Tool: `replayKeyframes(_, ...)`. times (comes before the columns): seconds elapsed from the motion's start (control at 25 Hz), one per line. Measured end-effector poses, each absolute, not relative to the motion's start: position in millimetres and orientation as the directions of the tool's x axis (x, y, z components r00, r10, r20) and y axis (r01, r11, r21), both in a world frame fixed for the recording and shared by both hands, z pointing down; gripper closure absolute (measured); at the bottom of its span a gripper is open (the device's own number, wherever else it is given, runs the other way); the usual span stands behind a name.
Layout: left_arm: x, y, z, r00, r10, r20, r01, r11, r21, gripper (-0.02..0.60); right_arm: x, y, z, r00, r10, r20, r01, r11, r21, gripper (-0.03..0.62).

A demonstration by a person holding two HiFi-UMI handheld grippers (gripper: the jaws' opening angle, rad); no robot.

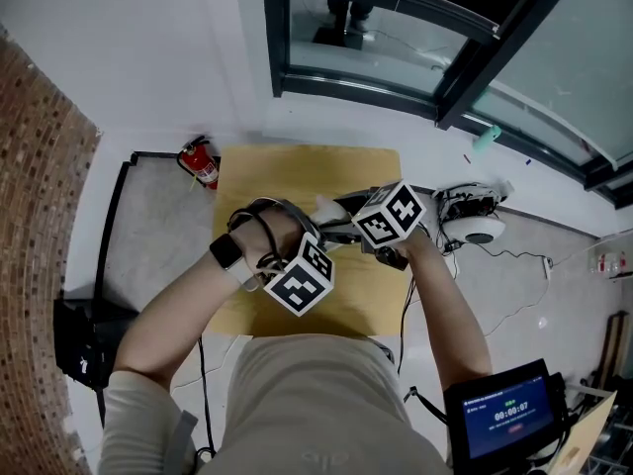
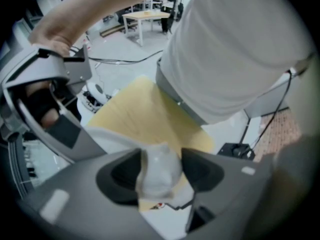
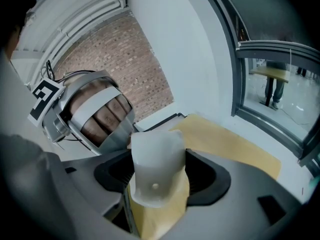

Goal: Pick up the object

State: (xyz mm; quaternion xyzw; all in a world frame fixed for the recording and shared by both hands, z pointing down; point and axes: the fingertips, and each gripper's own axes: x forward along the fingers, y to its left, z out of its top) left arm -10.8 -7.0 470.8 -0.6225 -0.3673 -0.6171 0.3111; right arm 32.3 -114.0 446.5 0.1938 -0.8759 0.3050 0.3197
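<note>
The object is a small white, slightly translucent soft piece [image 1: 324,207], held above the yellow board [image 1: 287,171]. In the left gripper view it [image 2: 159,170] sits squeezed between the dark pads of my left gripper [image 2: 160,176], which is shut on it. In the right gripper view the same white piece [image 3: 156,166] stands pinched in my right gripper [image 3: 159,176], also shut. From the head view the two grippers face each other, left gripper [image 1: 318,237] and right gripper [image 1: 344,216], tips nearly touching, each with its marker cube. The grip points are hidden there.
A red fire extinguisher [image 1: 201,163] lies at the board's far left corner, beside a grey mat [image 1: 148,226]. A white round device [image 1: 477,222] with cables sits to the right. A brick wall [image 1: 35,186] is at left, a dark-framed window [image 1: 396,38] beyond, a screen [image 1: 506,419] near right.
</note>
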Motion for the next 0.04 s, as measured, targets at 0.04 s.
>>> replayKeyframes(0.04,-10.7,-6.7,471.2,-0.034,0.072,0.997,0.842,-0.536,0.068,0.330,32.3,-113.6,446.7,-0.720,-0.143,0.679,-0.534,0.739,-0.411,0.279)
